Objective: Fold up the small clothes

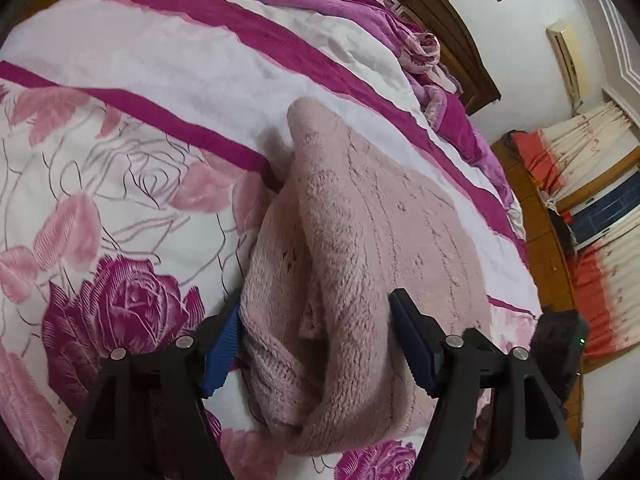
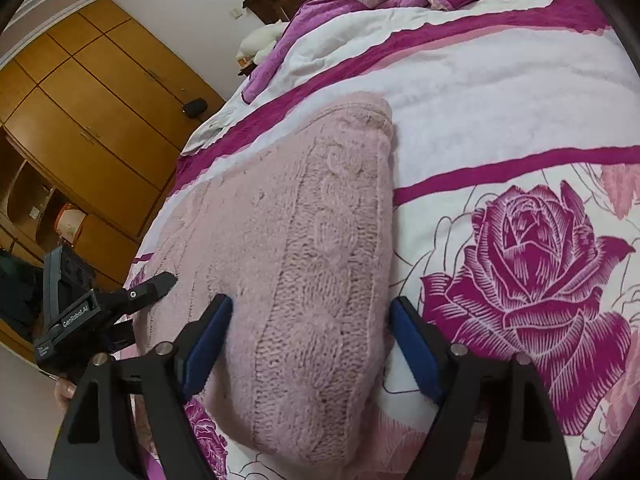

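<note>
A pale pink knitted sweater [image 1: 384,240] lies folded on the bed; it also shows in the right wrist view [image 2: 304,240] with a cable pattern running along its length. My left gripper [image 1: 316,332] is open, its blue pads on either side of the sweater's near left edge, where a fold stands up. My right gripper [image 2: 310,332] is open, straddling the sweater's near right edge. The left gripper's body [image 2: 80,312] shows at the left of the right wrist view, beside the sweater.
The bed is covered by a white quilt with magenta stripes and rose prints [image 2: 532,264]. Crumpled purple bedding [image 1: 420,52] lies by the wooden headboard. A wooden wardrobe [image 2: 92,128] stands past the bed's side. Red and white curtains [image 1: 592,184] hang beyond the other side.
</note>
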